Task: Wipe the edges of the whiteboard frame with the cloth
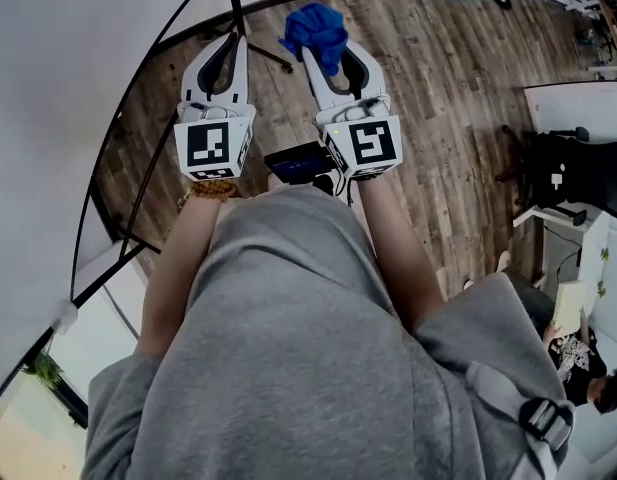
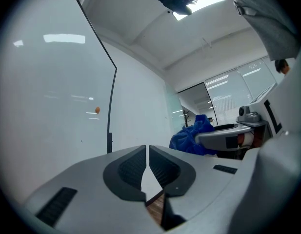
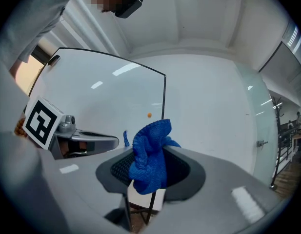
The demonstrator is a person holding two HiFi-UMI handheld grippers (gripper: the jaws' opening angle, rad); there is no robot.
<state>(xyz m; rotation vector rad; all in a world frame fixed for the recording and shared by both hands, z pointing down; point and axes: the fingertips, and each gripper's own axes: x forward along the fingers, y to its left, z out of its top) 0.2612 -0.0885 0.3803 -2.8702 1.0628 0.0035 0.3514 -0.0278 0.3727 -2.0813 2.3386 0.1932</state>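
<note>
The whiteboard (image 1: 48, 118) fills the left of the head view, and its thin black frame (image 1: 166, 118) runs down beside my grippers. The same frame edge (image 2: 109, 140) shows in the left gripper view, and as an upright black line (image 3: 165, 96) in the right gripper view. My right gripper (image 1: 323, 53) is shut on a bunched blue cloth (image 1: 316, 30), which sticks up from between its jaws (image 3: 149, 160). My left gripper (image 1: 231, 43) is held beside it, shut with nothing in it (image 2: 146, 149). Both point toward the board's right edge without touching it.
The board's black stand legs (image 1: 258, 53) spread over the wood floor just ahead. A small orange dot (image 3: 149, 115) sits on the board. A black office chair (image 1: 578, 173) and a white desk stand at the right. A seated person (image 1: 588, 368) is at lower right.
</note>
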